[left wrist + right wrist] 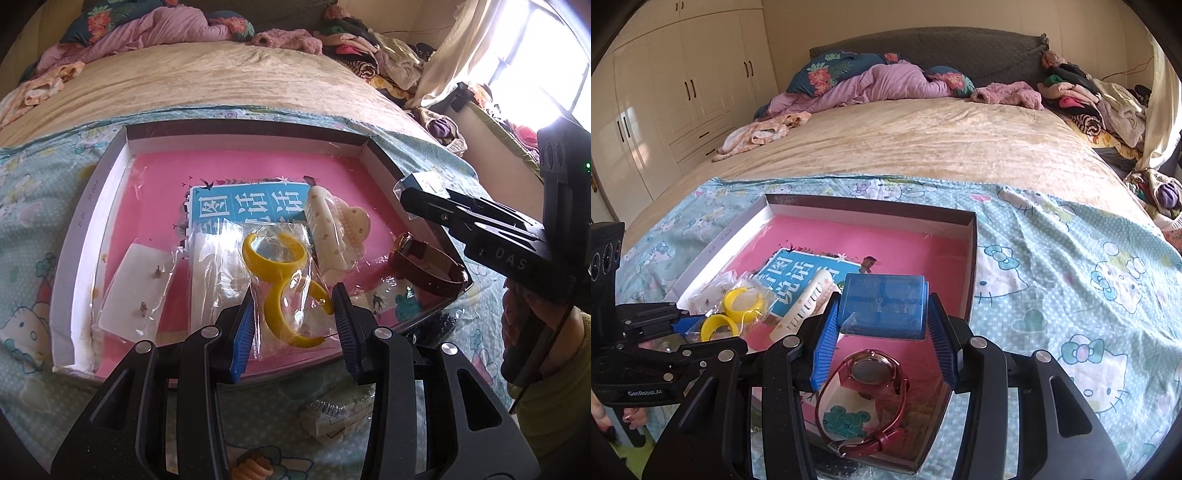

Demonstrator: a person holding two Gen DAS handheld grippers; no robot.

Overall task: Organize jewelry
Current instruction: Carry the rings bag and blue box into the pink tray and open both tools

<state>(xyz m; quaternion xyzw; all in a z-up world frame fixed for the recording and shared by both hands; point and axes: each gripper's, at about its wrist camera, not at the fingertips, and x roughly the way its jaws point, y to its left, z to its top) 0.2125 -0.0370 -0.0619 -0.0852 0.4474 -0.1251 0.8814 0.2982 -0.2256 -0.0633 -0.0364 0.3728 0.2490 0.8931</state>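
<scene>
The left claw [293, 325] pinched a clear plastic bag of yellow hoop earrings [284, 280]. The right claw [882, 332] gripped a blue translucent plastic case [882, 308] above a red-strapped wristwatch [866, 391]. Both hung over the shallow pink-lined cardboard box [971, 266] lying on the bed [923, 136].

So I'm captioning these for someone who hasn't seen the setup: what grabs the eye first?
The shallow box with a bright pink floor, sitting on a cartoon-print sheet on the bed. In it, yellow hoop earrings in a clear bag lie between the left gripper's fingers, while the right gripper clamps a blue plastic case above a red-strapped watch.
</scene>
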